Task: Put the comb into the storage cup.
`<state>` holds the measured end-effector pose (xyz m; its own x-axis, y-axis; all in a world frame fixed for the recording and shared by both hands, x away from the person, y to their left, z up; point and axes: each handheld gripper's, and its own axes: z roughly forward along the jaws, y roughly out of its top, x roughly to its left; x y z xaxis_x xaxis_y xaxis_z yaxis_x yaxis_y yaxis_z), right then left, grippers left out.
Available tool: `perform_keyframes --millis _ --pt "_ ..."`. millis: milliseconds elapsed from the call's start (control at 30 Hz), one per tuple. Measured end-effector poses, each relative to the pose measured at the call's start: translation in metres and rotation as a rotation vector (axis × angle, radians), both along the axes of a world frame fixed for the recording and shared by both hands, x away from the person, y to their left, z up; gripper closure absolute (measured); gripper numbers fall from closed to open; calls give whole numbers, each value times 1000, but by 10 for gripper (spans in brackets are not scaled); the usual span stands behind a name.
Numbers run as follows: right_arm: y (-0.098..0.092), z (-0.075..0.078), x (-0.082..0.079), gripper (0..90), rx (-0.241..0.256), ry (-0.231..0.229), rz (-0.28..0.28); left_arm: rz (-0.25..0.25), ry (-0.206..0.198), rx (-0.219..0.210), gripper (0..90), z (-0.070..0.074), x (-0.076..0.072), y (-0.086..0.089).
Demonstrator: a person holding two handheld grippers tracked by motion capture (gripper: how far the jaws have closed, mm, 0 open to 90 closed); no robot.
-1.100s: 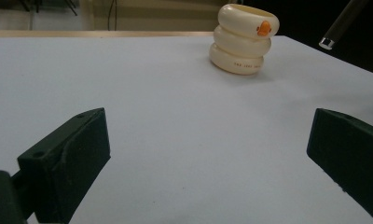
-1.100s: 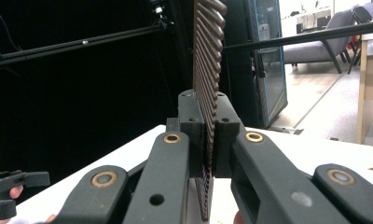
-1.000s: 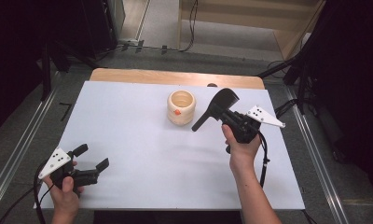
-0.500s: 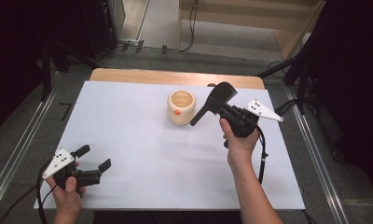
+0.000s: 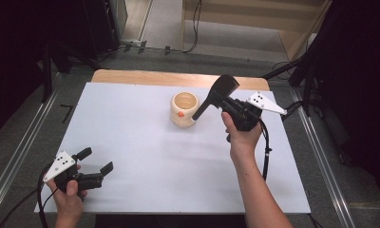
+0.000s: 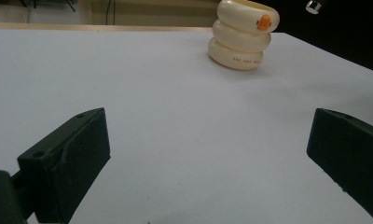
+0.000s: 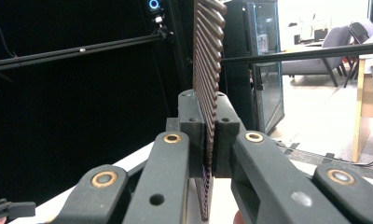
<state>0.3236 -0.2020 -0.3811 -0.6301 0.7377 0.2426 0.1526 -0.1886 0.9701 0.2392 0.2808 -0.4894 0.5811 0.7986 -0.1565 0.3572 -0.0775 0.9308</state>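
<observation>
Table [image 5: 145,142]: a white sheet covers the top and takes up the middle of the high view; a strip of bare wood shows along its far edge at upper centre. Metal rails run beside its left and right edges.
Open room: the wide stretch from the frame's centre to the left edge of the sheet is bare, and so is the lower right part beside the person's right forearm.
Right gripper [image 5: 215,95]: right of centre in the high view, held up off the sheet by the right hand [image 5: 240,135], its jaws aimed toward the upper left. In the right gripper view the jaws are pressed tight on a thin ribbed brown piece [image 7: 207,93] that stands on edge between them and reaches to the top of the frame.
Ribbed brown piece, high view: it shows as a long dark shape slanting from the jaws down to just beside the cup's right side; I cannot tell whether it touches.
Left gripper [image 5: 95,160]: lower left of the high view, close to the near edge of the sheet, held low by the left hand [image 5: 67,197]. Its jaws stand wide apart with nothing between them; the left gripper view shows bare white sheet in the gap.
Cup [image 5: 184,109]: a cream ringed cup with a small orange mark, upright at upper centre, near the far edge, well apart from the left gripper. In the left gripper view it stands at the top, right of centre [image 6: 243,35].
</observation>
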Motion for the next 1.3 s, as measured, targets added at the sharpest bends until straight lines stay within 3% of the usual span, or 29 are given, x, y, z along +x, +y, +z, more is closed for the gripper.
perform_keyframes --millis 700,1300 --pt "11 11 36 847 -32 -22 -44 -7 5 -2 0 -1 1 0" --pt "28 -16 68 847 -47 32 -48 -11 10 0 0 -1 1 0"
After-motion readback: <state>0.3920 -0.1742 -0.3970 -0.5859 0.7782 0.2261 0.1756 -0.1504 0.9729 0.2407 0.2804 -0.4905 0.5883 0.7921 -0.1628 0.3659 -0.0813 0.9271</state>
